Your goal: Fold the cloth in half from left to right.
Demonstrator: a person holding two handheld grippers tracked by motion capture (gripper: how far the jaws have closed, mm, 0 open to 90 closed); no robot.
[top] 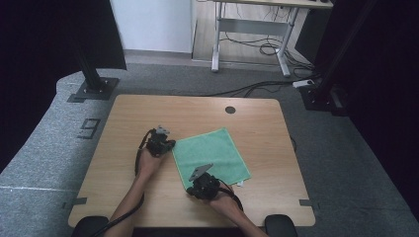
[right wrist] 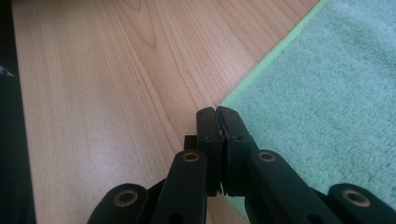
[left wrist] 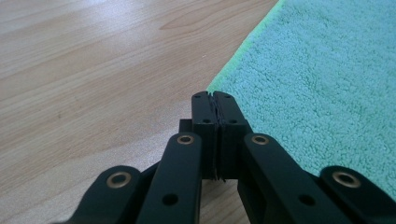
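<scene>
We note a green cloth [top: 211, 154] lying flat on the wooden table [top: 128, 123], turned so its corners point roughly to 12, 3, 6 and 9 o'clock, a little toward the 5 o'clock side of the table's middle. The left gripper [top: 168, 145] sits at the cloth's 9 o'clock corner, held by the left hand [top: 148, 165]. In the left gripper view the jaws stand pressed together, with the tip of that corner [left wrist: 211, 89] right at their ends; we cannot tell whether any fabric is pinched between them. The right gripper [top: 193, 178] sits at the 6 o'clock corner, held by the right hand [top: 222, 200]. In the right gripper view its jaws are likewise closed flush, toothed faces meeting, the cloth's corner [right wrist: 224, 101] just at their tips; again we cannot tell whether cloth is caught. A small white tag [top: 240, 183] shows at the cloth's edge near 4 o'clock. A dark round grommet [top: 230, 109] sits near the table's far edge at 12 o'clock.
</scene>
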